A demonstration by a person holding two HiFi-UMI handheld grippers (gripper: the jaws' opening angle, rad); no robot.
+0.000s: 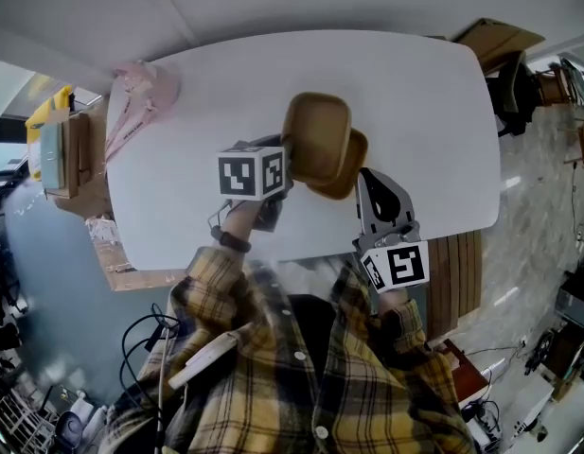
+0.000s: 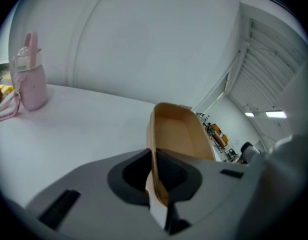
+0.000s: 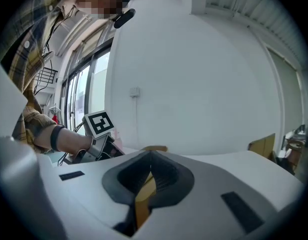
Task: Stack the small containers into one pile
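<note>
Two small brown containers are held above the white table (image 1: 433, 121). My left gripper (image 1: 286, 165) is shut on the rim of the upper container (image 1: 316, 132), which is tilted and overlaps the lower one. In the left gripper view that container (image 2: 178, 134) stands on edge, its wall pinched between the pads of the left gripper (image 2: 154, 176). My right gripper (image 1: 362, 182) is shut on the rim of the lower container (image 1: 351, 170). The right gripper view shows a brown strip of that container (image 3: 143, 199) clamped in the right gripper (image 3: 150, 178), the rest hidden.
A pink bottle (image 1: 145, 88) with a strap lies at the table's far left corner, upright in the left gripper view (image 2: 30, 81). A cardboard box (image 1: 69, 149) sits left of the table, a slatted wooden bench (image 1: 457, 263) at its right.
</note>
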